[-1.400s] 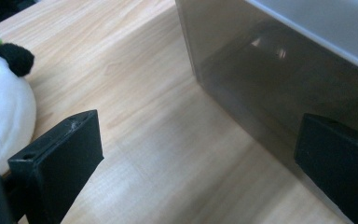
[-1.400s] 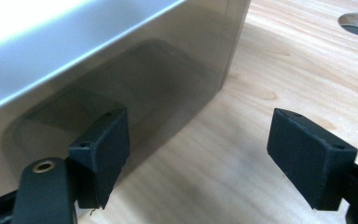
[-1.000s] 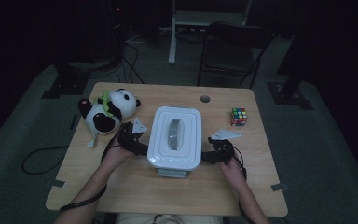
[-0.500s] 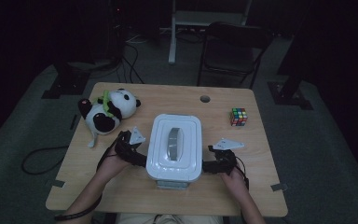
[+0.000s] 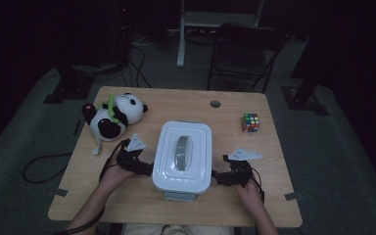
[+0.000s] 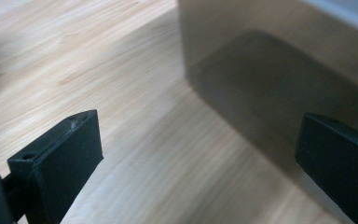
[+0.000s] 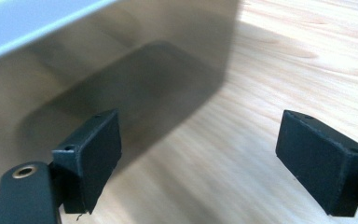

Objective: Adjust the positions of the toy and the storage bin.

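Observation:
A white lidded container with a grey handle on top stands on the middle of the wooden table, near its front edge. My left gripper is at its left side, low over the table. In the left gripper view this gripper is open, with the container's translucent wall just ahead on the right and nothing between the jaws. My right gripper is at the container's right side. It is open too, and the container's wall lies ahead on its left.
A panda plush lies at the back left of the table. A colour cube sits at the back right, near a round hole in the tabletop. A dark chair stands beyond the far edge.
The container has shifted a little toward the table's front edge. Both hands and grippers drew back with it, staying at its two sides.

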Available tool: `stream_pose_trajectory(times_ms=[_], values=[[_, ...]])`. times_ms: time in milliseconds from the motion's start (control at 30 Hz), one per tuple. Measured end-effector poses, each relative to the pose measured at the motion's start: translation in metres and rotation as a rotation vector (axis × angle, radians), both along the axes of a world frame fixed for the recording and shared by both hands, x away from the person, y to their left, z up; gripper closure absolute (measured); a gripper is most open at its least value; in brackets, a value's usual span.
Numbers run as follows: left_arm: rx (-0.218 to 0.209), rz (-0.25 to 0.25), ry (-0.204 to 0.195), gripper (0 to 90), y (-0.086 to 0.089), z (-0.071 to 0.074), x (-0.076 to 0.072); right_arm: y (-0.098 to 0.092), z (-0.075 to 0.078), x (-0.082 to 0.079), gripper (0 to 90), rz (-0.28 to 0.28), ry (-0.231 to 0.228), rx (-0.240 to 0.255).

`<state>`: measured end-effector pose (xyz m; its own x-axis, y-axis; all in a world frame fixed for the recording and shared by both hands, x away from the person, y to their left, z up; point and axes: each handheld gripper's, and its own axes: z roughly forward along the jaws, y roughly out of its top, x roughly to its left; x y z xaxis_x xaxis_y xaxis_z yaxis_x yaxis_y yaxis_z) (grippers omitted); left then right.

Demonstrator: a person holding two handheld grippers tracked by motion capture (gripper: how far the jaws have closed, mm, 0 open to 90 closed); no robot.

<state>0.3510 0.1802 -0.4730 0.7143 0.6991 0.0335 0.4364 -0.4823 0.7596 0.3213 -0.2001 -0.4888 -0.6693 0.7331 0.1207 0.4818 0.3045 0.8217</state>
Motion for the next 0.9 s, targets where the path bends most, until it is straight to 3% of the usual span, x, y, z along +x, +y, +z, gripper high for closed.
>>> stream_pose_trajectory(times_ms=[100,333,467,633,767,900], values=[[-0.006,0.011,-0.009,1.4,0.004,0.0,0.001,-0.013,0.0,0.007,12.9,-0.066,-0.004,0.022],[-0.043,0.033,-0.001,1.5,0.012,-0.006,0.003,-0.042,0.003,0.026,12.3,-0.196,-0.03,0.011],[-0.05,0.045,0.006,1.5,0.015,-0.01,0.004,-0.057,0.005,0.036,12.3,-0.243,-0.024,0.063],[-0.04,0.036,0.014,1.4,0.018,-0.012,0.003,-0.067,0.008,0.05,11.2,-0.359,-0.039,0.0],[-0.041,0.027,0.02,1.4,0.017,-0.013,0.001,-0.077,0.009,0.059,11.2,-0.387,-0.044,0.042],[-0.036,0.021,0.018,1.5,0.017,-0.015,0.001,-0.086,0.011,0.071,11.2,-0.45,-0.064,0.029]])
